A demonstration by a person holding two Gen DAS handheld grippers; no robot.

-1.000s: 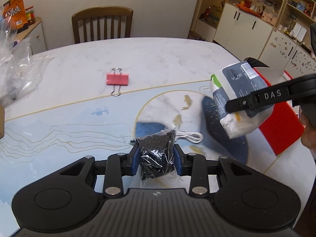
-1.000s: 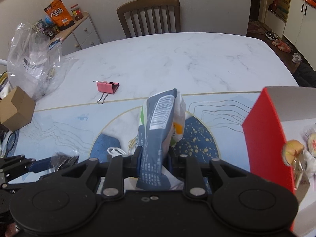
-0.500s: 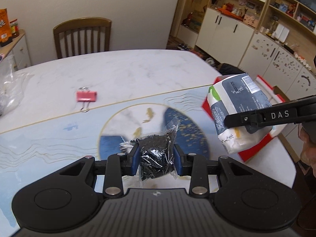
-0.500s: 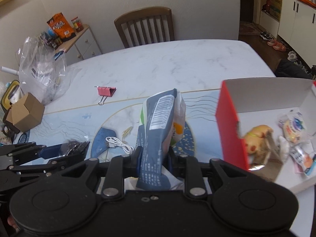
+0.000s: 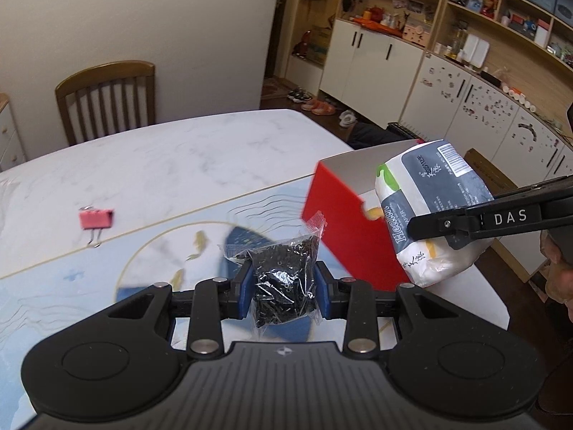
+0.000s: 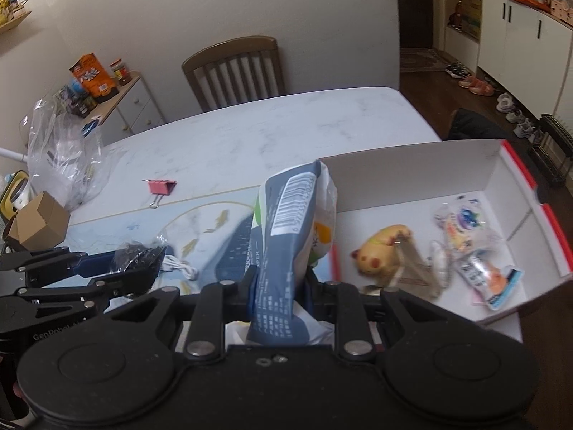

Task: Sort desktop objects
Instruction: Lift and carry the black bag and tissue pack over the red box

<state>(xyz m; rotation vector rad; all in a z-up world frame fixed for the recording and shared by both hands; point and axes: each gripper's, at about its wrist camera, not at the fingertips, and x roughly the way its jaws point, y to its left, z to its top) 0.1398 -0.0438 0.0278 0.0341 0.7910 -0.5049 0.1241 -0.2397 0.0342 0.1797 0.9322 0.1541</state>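
My left gripper point(image 5: 283, 288) is shut on a clear packet of small black bits point(image 5: 284, 279), held above the blue mat; it also shows in the right wrist view point(image 6: 138, 256). My right gripper point(image 6: 279, 286) is shut on a grey and white tissue pack point(image 6: 292, 222), held at the left edge of the red box point(image 6: 501, 165); the pack also shows in the left wrist view point(image 5: 429, 208). The red box point(image 5: 343, 229) holds a yellow toy point(image 6: 379, 254) and several snack packets point(image 6: 472, 251). A pink binder clip point(image 5: 96, 219) lies on the marble table.
A white cable point(image 6: 179, 267) lies on the mat. A cardboard box point(image 6: 39, 224) and a clear plastic bag point(image 6: 64, 157) sit at the table's left. A wooden chair point(image 6: 234, 70) stands behind the table. Cabinets point(image 5: 447, 82) line the right wall.
Both grippers have moved right with their loads. The tissue pack is now at the red box's left edge, and the box's inside shows more fully.
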